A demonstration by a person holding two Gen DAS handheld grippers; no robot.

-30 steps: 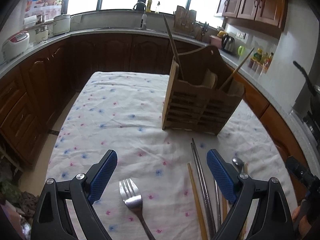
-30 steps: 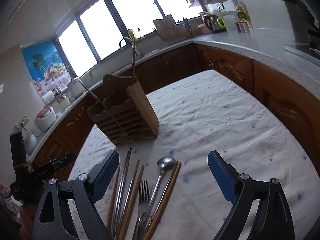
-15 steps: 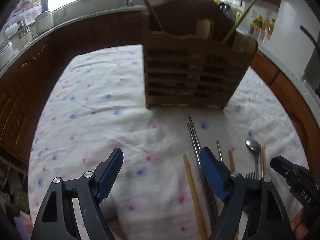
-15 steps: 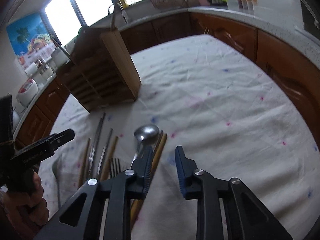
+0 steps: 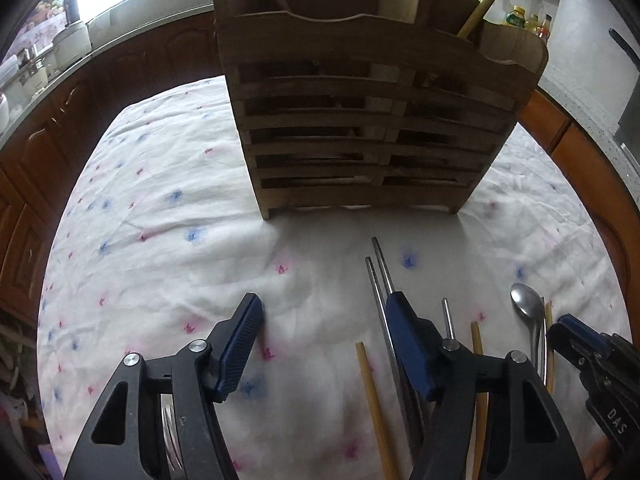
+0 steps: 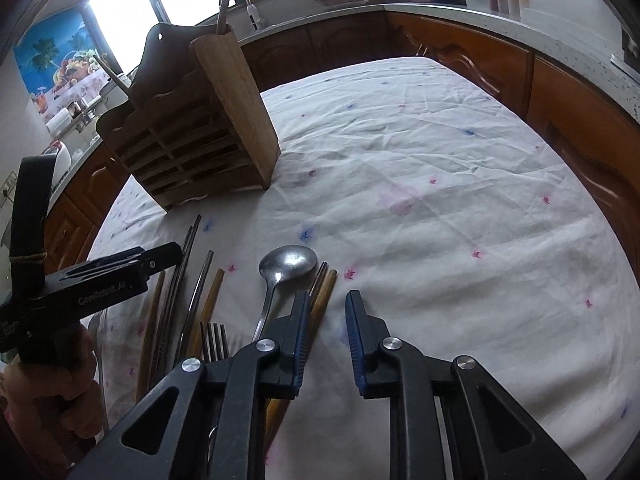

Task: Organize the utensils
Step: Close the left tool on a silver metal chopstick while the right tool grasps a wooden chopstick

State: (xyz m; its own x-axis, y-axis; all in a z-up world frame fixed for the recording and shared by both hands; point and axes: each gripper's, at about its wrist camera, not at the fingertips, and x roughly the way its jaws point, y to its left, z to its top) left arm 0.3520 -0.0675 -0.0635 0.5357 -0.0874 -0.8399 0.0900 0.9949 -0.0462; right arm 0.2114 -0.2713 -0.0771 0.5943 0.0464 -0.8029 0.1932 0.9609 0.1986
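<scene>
Left claw (image 5: 322, 340) partly open, jaws just been closing, only bare cloth between the pads; its right finger lies over the pair of steel chopsticks (image 5: 378, 272). Right claw (image 6: 327, 344) nearly shut, jaws just been closing, narrow gap with nothing gripped, just right of the spoon (image 6: 286, 266) and a wooden chopstick (image 6: 326, 292). Utensils lie on the desk (image 6: 440, 200) in front of the wooden holder (image 5: 360, 120). Fork (image 6: 214, 340) beside the spoon handle.
</scene>
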